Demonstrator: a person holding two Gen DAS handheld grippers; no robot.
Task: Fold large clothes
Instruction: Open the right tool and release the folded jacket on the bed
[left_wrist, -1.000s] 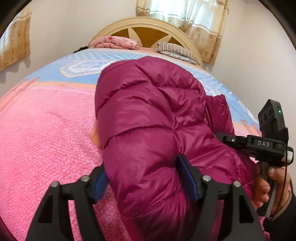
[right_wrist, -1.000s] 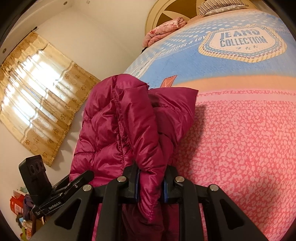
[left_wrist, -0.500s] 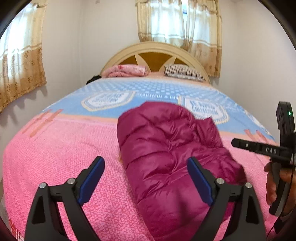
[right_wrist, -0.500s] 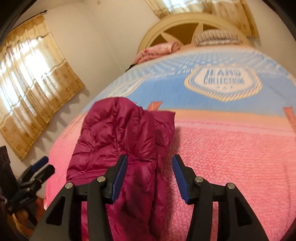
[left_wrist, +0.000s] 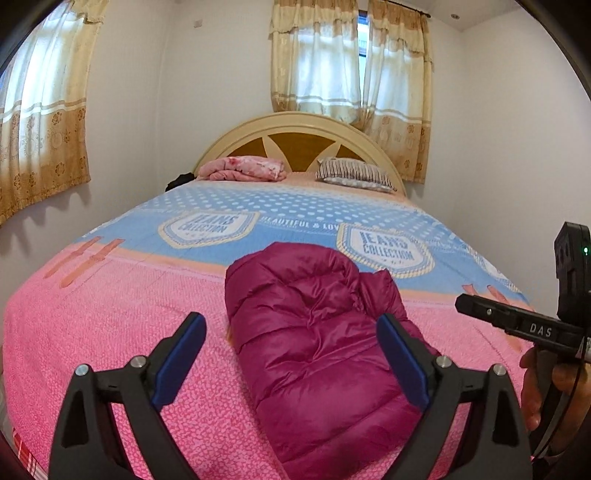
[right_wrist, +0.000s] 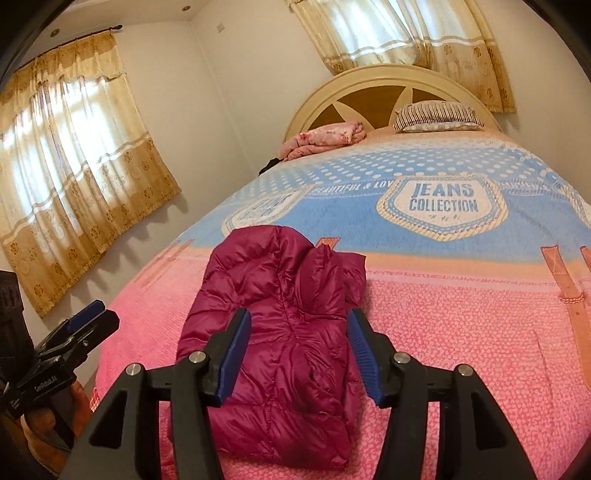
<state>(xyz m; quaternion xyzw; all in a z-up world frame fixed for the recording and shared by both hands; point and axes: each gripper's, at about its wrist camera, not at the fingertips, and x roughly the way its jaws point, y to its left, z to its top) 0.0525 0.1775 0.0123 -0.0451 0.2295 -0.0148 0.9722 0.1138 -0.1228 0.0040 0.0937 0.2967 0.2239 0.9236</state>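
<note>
Big bed with a pink and blue printed cover, "JEANS COLLECTION" badges on the blue band, fills both views. Cream arched wooden headboard at the far end, beige patterned curtains behind it and on the left wall. Magenta quilted puffer jacket, folded into a thick bundle, lies on the pink part of the cover near the foot of the bed, its far edge reaching the orange stripe; nothing is gripping it. Folded pink floral blanket and striped pillow sit side by side at the headboard.

Left gripper, black with blue pads, has just been opening; jaws stand wide apart above the jacket, pads clear of the fabric. Right gripper has just been opening too, jaws parted about halfway, jacket seen between them in the right wrist view, but lying below on the bed, no pad pressing it. In the left wrist view the right gripper's body, marked "DAS", shows at the right edge with the person's right hand around its handle.
</note>
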